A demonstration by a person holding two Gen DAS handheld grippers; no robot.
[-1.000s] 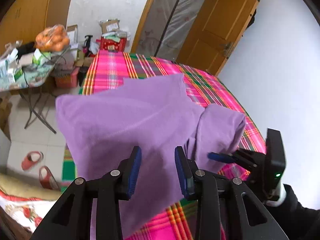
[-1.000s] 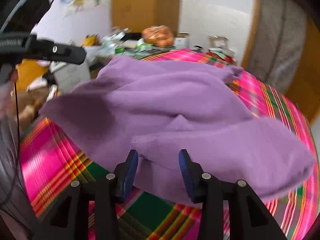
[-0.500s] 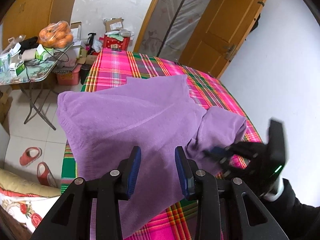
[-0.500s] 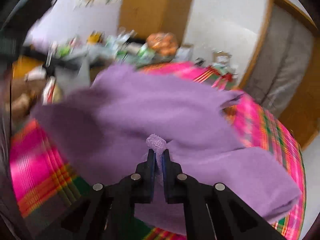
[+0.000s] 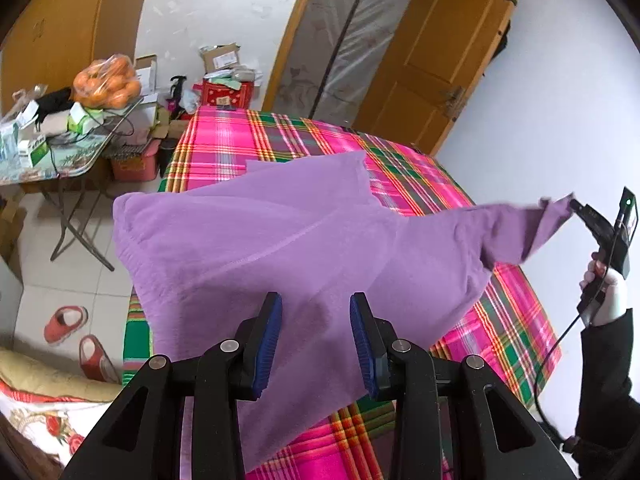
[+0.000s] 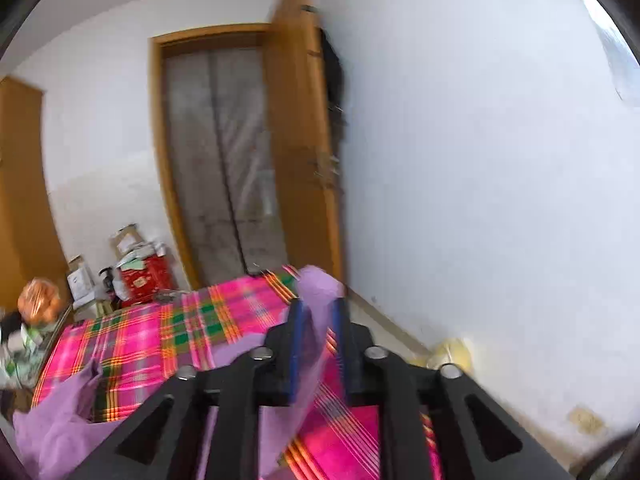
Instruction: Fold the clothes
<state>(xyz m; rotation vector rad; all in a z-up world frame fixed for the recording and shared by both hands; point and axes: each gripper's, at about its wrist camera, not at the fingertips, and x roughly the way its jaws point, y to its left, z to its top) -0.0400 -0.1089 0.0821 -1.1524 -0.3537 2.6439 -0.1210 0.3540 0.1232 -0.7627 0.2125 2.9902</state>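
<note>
The purple garment [image 5: 280,248] lay unfolded on the plaid bed [image 5: 420,176], its right sleeve [image 5: 516,228] stretched outward by the right gripper [image 6: 318,316], the left gripper [image 5: 316,316] wide and empty.

Left hand-held gripper [image 5: 316,338]: matte black plastic frame with triangular cut-outs, two fingers faced with ribbed blue pads [image 5: 267,344], four round silver screws across the linkage. Right hand-held gripper [image 6: 318,334]: same black frame, same silver screws, thin blue pads [image 6: 295,344] along the inner finger faces. Seen from the left wrist view it has a black pistol-style body with a small green indicator light [image 5: 627,201] on a black box at the back. Thin black cable [image 5: 554,356] trails down from its handle. Person wears a black long sleeve [image 5: 606,364] and a white glove [image 5: 608,294].
</note>
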